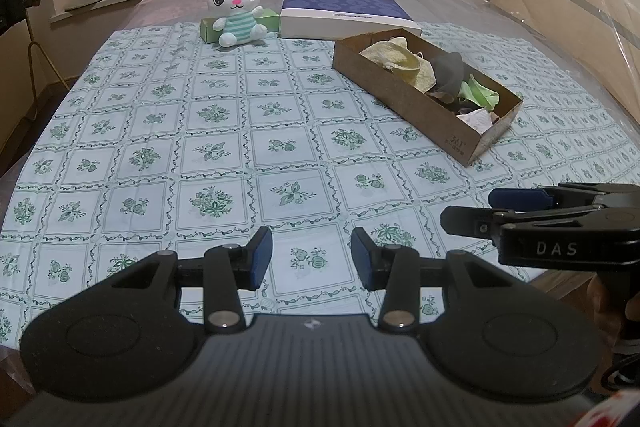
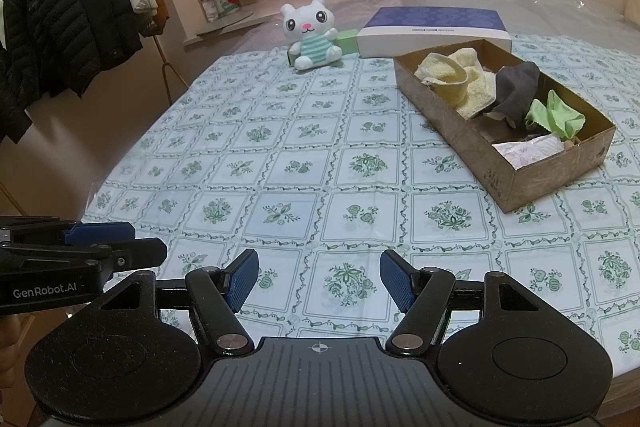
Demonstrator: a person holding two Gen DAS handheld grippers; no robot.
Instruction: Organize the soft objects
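Black tongs (image 1: 311, 259) with blue ribbed pads (image 2: 243, 281), silver pivot screws and, apparently, white "GenRobot.AI" lettering.

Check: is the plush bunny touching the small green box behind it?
Touching. The right wrist view shows the plush bunny leaning back against the green box, with no gap between them.
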